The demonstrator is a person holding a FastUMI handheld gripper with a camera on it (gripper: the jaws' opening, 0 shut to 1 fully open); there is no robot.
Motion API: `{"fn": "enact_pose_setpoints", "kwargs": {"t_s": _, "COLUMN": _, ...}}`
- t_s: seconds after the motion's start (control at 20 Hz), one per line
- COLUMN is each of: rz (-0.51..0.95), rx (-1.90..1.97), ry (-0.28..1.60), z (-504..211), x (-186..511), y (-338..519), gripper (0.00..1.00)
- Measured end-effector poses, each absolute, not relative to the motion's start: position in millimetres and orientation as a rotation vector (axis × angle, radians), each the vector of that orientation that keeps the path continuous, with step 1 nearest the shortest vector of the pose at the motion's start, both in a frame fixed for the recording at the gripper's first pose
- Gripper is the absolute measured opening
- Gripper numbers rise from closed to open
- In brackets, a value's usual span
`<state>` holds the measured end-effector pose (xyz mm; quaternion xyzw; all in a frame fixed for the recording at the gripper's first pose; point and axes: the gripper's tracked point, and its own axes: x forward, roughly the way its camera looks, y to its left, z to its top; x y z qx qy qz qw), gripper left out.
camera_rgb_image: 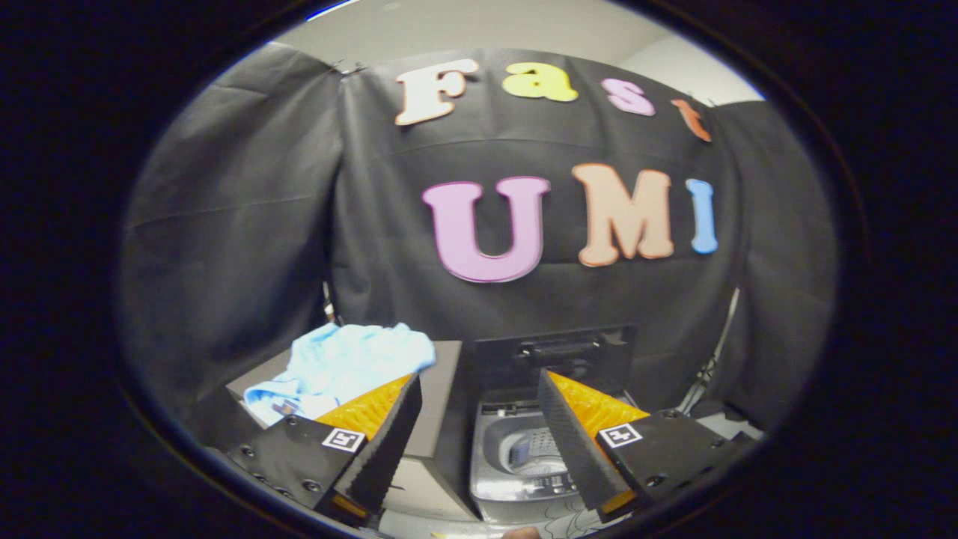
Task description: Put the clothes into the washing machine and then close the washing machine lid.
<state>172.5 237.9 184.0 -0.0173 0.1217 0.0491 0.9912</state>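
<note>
A light blue garment (340, 363) lies crumpled on a grey box beyond my left finger. To its right stands a small grey top-loading washing machine (516, 457) with its dark lid (557, 359) raised upright at the back, the drum showing between and beyond my fingers. My gripper (479, 438) is open, held above and in front of both, with nothing between its fingers.
The grey box (441, 389) under the garment stands just left of the machine. Black cloth walls close the booth behind and on both sides. A cable (718, 352) runs down the wall at the right.
</note>
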Motion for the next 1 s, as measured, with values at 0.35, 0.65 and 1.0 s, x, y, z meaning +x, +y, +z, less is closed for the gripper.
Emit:
{"fn": "enact_pose_setpoints", "kwargs": {"t_s": 0.35, "rz": 0.179, "rx": 0.010, "ry": 0.364, "z": 154.4, "x": 240.9, "y": 329.9, "gripper": 0.99}}
{"fn": "enact_pose_setpoints", "kwargs": {"t_s": 0.65, "rz": 0.317, "rx": -0.004, "ry": 0.468, "z": 99.6, "x": 280.9, "y": 413.0, "gripper": 0.98}}
{"fn": "enact_pose_setpoints", "kwargs": {"t_s": 1.0, "rz": 0.218, "rx": -0.018, "ry": 0.639, "z": 43.0, "x": 287.2, "y": 443.8, "gripper": 0.99}}
